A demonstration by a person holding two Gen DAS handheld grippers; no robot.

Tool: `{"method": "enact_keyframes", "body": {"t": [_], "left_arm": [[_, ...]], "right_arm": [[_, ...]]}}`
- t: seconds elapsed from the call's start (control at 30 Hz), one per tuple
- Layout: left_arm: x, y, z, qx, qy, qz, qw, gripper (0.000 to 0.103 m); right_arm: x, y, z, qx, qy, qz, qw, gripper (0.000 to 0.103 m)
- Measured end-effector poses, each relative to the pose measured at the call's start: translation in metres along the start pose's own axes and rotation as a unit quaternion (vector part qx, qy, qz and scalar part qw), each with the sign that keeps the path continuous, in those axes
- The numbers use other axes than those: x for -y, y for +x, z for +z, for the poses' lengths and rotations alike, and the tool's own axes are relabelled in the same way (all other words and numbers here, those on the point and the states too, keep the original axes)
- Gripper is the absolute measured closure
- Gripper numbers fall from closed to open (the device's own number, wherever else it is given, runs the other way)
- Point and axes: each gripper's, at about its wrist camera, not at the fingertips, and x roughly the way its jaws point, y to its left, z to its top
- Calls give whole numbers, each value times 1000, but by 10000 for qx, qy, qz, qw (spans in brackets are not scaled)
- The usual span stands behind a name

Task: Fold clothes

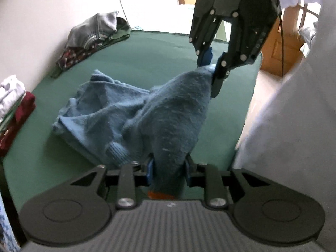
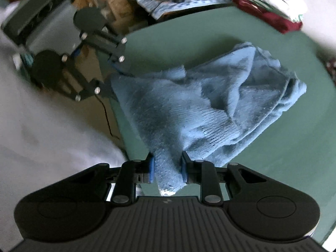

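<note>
A fuzzy blue sweater (image 1: 117, 113) lies crumpled on the green table (image 1: 147, 54), with one edge lifted between both grippers. My left gripper (image 1: 168, 170) is shut on a bunched part of the sweater near the table's front edge. My right gripper (image 1: 210, 67) is shut on the far end of the same lifted fold, above the table's right side. In the right wrist view the sweater (image 2: 210, 105) spreads away over the table (image 2: 294, 157), my right gripper (image 2: 167, 168) clamps its near corner, and the left gripper (image 2: 117, 69) holds the far corner.
A pile of unfolded clothes (image 1: 92, 37) lies at the table's far left by the wall. Folded clothes, white on dark red (image 1: 12, 109), are stacked at the left edge; the stack also shows in the right wrist view (image 2: 271, 4). The person's white clothing (image 1: 294, 126) is to the right.
</note>
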Motion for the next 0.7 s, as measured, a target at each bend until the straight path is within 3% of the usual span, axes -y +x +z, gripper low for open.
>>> {"method": "enact_keyframes", "body": {"t": [0.13, 0.27, 0.7], "left_arm": [[-42, 8, 20, -135, -351, -391, 9985, 64], [-79, 14, 30, -55, -719, -460, 9963, 48], [-119, 27, 22, 667, -1303, -545, 9877, 48]], "right_arm": [[41, 0, 22, 163, 682, 264, 9972, 77], [70, 1, 26, 468, 1372, 378, 9887, 76], [96, -2, 0, 1422, 2661, 168, 9532, 76]]}}
